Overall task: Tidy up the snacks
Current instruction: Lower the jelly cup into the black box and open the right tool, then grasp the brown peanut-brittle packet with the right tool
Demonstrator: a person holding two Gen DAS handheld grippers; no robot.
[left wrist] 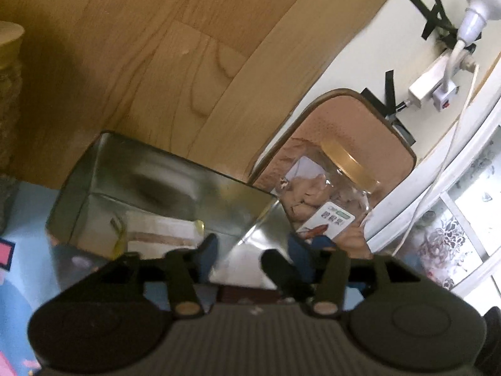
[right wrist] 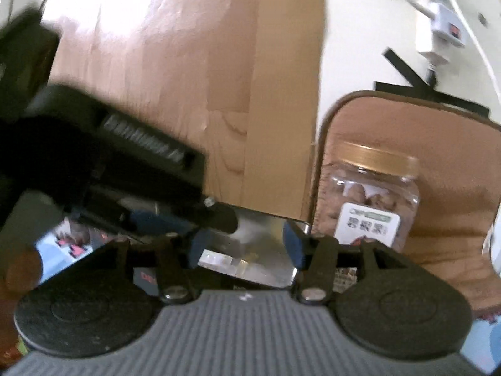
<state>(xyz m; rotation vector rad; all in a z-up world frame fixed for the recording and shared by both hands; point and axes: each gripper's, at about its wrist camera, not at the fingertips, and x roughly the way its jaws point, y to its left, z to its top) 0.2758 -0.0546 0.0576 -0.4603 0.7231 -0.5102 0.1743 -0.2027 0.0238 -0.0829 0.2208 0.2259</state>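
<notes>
Both tools stand with fingers apart at frame bottom: left tool [left wrist: 253, 250] straddles the open tin's [left wrist: 175, 185] corner, right tool [right wrist: 245, 244] beside the nut jar [right wrist: 369, 200] at center right.

Jar [left wrist: 6, 94] cut off at left edge, tin's [right wrist: 250, 250] contents blurred

We see a desk [left wrist: 141, 47] of pale wood grain. On it stand an open metal tin [left wrist: 162, 188] and, just beside it toward the desk's right edge, a brown tray [right wrist: 438, 144] holding a gold-lidded jar [right wrist: 372, 197].
</notes>
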